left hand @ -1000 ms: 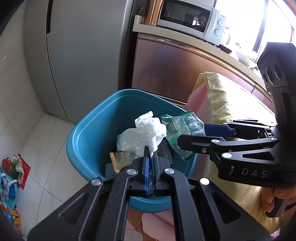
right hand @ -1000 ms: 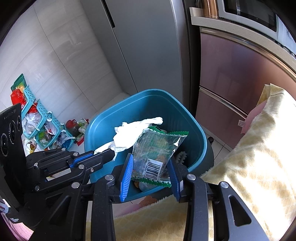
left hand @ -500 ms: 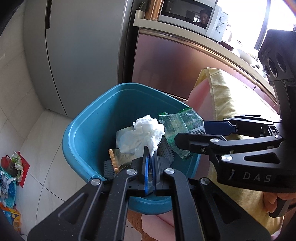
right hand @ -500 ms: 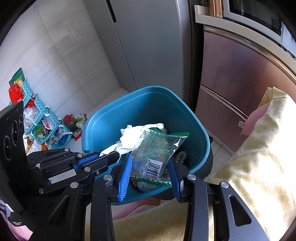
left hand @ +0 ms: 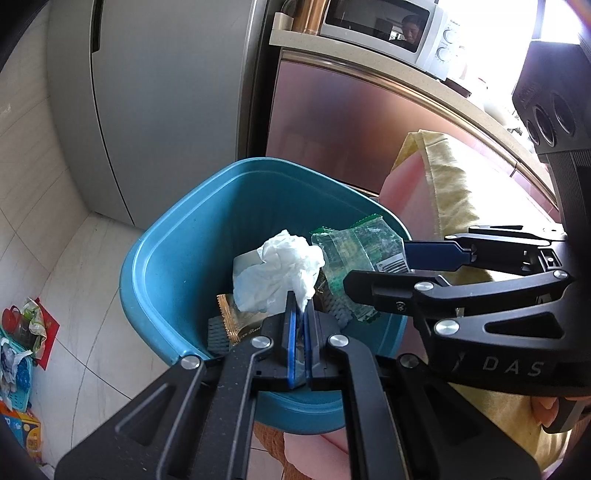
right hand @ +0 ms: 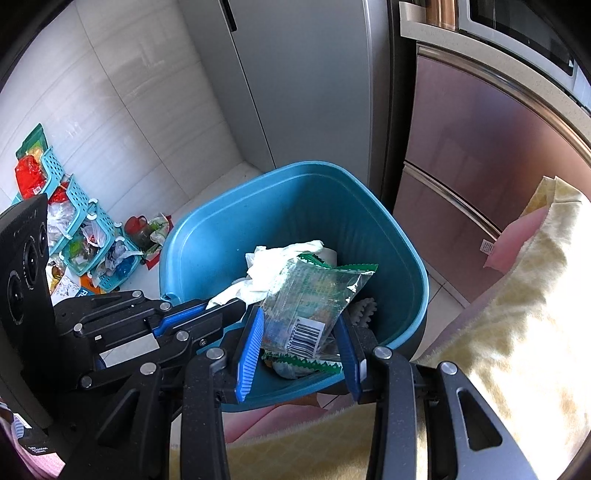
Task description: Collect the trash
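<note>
A blue trash bin (left hand: 155, 280) stands on the floor below both grippers; it also shows in the right wrist view (right hand: 402, 258). My left gripper (left hand: 300, 306) is shut on a crumpled white tissue (left hand: 277, 269) and holds it over the bin's opening. My right gripper (right hand: 301, 328) is shut on a green snack wrapper (right hand: 314, 295) with a barcode, also over the bin. In the left wrist view the wrapper (left hand: 354, 251) hangs right of the tissue. A gold wrapper (left hand: 236, 317) lies inside the bin.
A grey fridge (left hand: 166, 92) and a brown cabinet (left hand: 351, 125) with a microwave (left hand: 388, 29) stand behind the bin. A yellow cloth (right hand: 517, 314) covers the surface at the right. Teal baskets (right hand: 85, 236) with packets lie on the tiled floor at the left.
Both grippers have moved a little lower and closer over the bin, each still holding its piece. The tissue has bunched up closer to the wrapper.
</note>
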The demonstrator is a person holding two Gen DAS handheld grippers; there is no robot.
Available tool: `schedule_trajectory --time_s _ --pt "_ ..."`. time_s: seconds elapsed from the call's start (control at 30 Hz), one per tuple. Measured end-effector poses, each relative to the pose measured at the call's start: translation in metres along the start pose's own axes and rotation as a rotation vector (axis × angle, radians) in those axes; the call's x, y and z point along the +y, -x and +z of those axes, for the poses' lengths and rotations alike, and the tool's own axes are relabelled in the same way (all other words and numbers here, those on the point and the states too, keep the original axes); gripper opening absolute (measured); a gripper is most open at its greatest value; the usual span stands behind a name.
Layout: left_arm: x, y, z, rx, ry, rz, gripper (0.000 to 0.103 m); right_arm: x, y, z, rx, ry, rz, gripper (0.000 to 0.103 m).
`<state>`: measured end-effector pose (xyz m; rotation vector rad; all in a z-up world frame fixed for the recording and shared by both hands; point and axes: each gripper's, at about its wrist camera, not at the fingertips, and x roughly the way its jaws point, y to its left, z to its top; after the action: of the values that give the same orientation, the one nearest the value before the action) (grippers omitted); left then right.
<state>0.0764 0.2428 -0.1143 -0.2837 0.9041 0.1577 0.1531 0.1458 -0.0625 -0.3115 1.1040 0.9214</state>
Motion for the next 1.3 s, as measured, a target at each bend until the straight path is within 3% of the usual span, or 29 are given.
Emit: schedule_trajectory --time_s 0.6,0.8,0.87,0.97,1.03,1.13,1.3 --pt "0.006 -0.017 -0.003 0.056 0.012 -0.034 0.004 0.004 -0.009 0.003 0.033 0.01 -0.017 0.037" --pt "0.009 -0.018 -0.004 0.058 0.022 -0.04 0.024 0.0 -0.006 0.001 0.014 -0.008 -0.005 0.042" --pt "0.009 -0.015 -0.004 0.046 0.02 -0.032 0.042 -0.002 -0.004 -0.001 0.001 -0.014 0.005 0.044" --pt "0.008 -0.006 -0.005 0.017 0.009 -0.018 0.056 -0.005 0.006 -0.006 -0.038 -0.026 0.034 0.05" --pt "0.009 0.002 -0.006 -0.006 0.007 -0.008 0.068 -0.007 0.014 -0.011 -0.071 -0.032 0.042 0.061" --pt "0.009 0.016 -0.007 -0.049 -0.001 0.011 0.082 -0.014 0.026 -0.019 -0.118 -0.073 0.057 0.063" --pt "0.004 0.045 -0.009 -0.13 -0.024 0.034 0.095 -0.028 0.057 -0.04 -0.208 -0.133 0.081 0.066"
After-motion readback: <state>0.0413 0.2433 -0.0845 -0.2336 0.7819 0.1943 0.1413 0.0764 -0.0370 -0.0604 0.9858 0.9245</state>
